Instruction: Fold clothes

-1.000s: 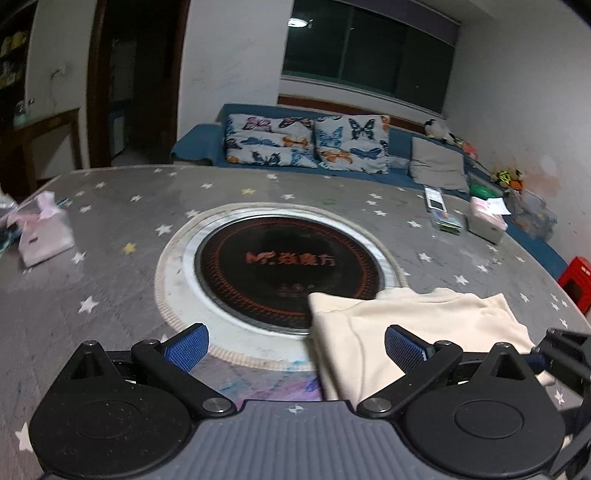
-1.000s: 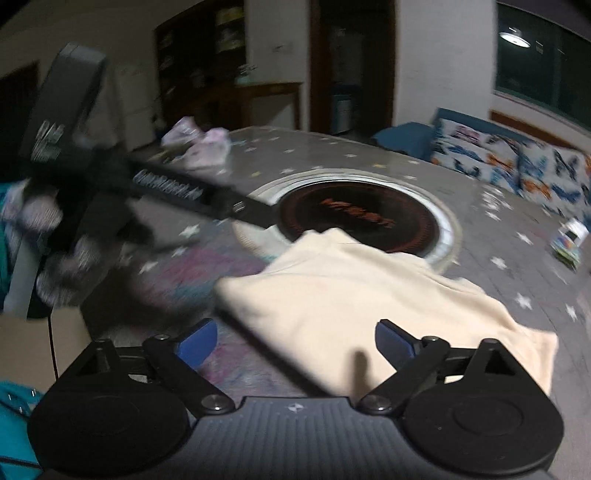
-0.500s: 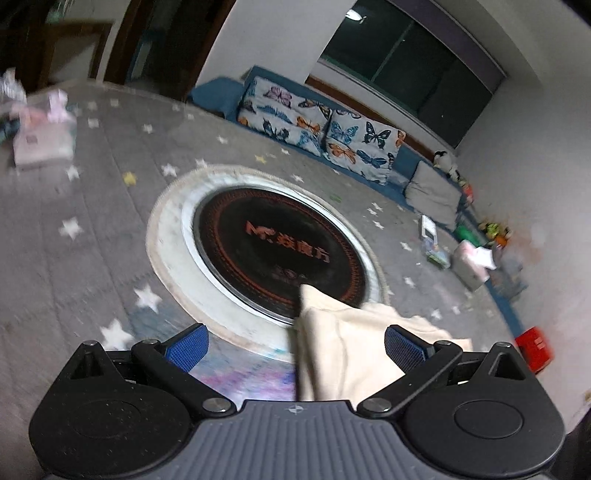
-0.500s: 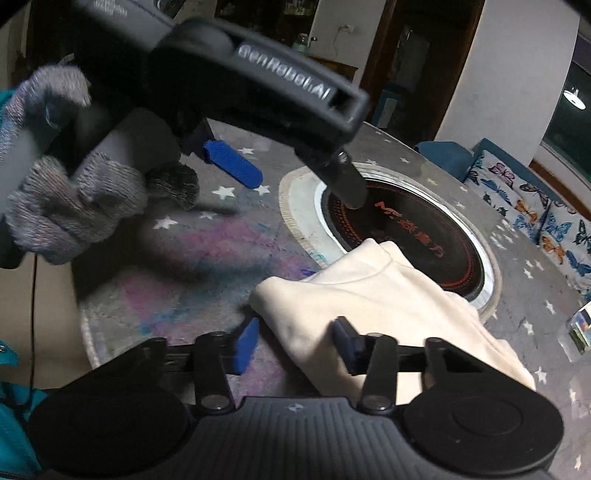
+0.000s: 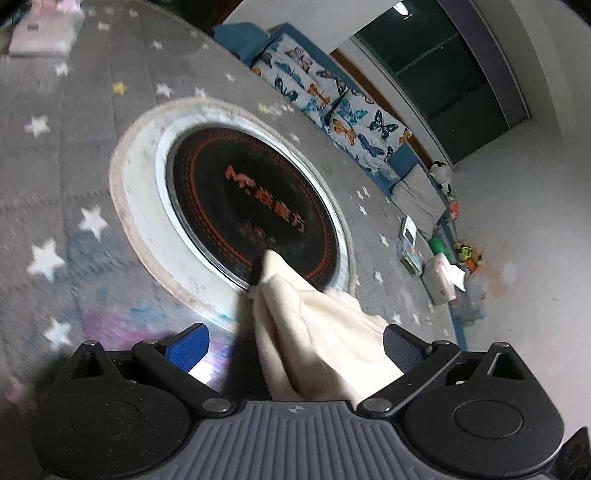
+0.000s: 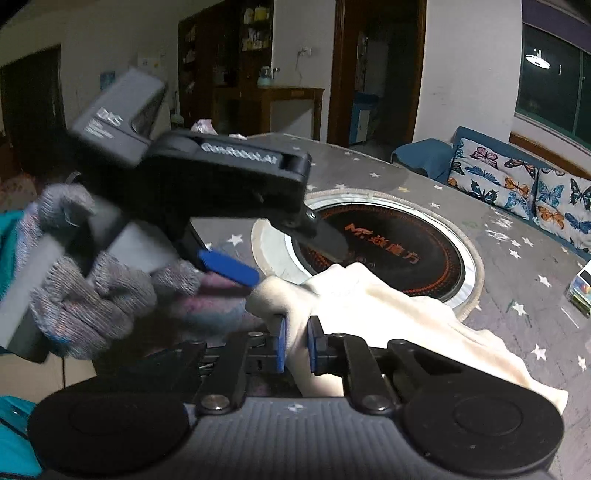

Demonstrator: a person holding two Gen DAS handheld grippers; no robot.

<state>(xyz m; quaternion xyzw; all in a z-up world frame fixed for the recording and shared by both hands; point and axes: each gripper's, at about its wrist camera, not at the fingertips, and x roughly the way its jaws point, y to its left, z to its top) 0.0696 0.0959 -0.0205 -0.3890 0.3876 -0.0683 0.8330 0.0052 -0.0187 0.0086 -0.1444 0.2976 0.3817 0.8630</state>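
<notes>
A cream garment lies bunched on the grey star-patterned table, partly over the round black cooktop. My right gripper is shut on the garment's near left edge, with cloth pinched between its blue pads. In the right wrist view a gloved hand holds my left gripper just above the garment's left corner, jaws apart. From the left wrist view the left gripper stands open and the cream garment rises in a ridge between its fingers, not clamped.
The black cooktop with its white ring sits mid-table. Small boxes and a tissue pack stand near the far right edge. A pink pack lies far left. A sofa with butterfly cushions runs behind the table.
My right gripper has shut on the garment's edge and pulled it up into a bunch. The left gripper has tilted and come in over the garment's corner, still open.
</notes>
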